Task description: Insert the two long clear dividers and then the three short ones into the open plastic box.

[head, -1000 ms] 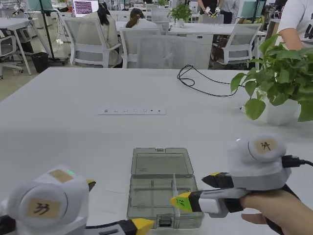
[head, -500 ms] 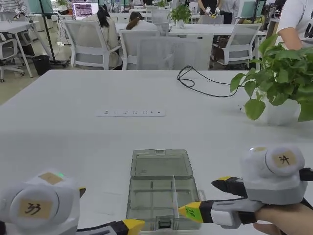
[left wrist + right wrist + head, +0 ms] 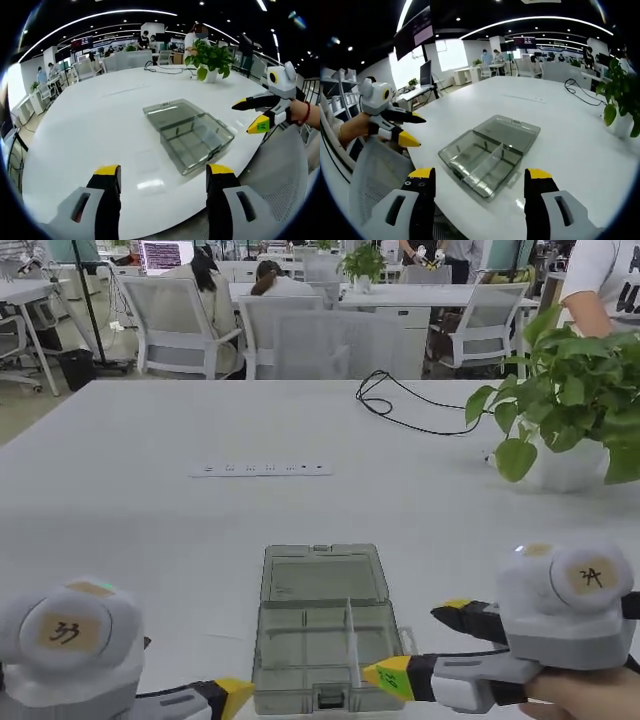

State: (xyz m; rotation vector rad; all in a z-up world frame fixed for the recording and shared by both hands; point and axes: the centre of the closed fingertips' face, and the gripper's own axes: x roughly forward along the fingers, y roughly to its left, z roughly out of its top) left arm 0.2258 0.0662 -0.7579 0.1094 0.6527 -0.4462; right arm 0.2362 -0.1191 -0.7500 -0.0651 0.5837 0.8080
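Note:
The clear plastic box lies open near the table's front edge, its lid folded flat behind the tray. Clear dividers stand inside the tray; one long upright divider runs front to back, right of centre. My right gripper hovers open just right of the box with nothing between its jaws. In the right gripper view the box lies ahead of the open right gripper. My left gripper is open and empty at the near left of the box.
A white power strip lies mid-table. A black cable loops at the far right beside a potted plant. Chairs and seated people are beyond the table's far edge. The table's front edge runs just below the box.
My right gripper has drawn back a little from the upright divider, toward me and to the right. The left gripper has slid back to the lower left. The camera shifted slightly.

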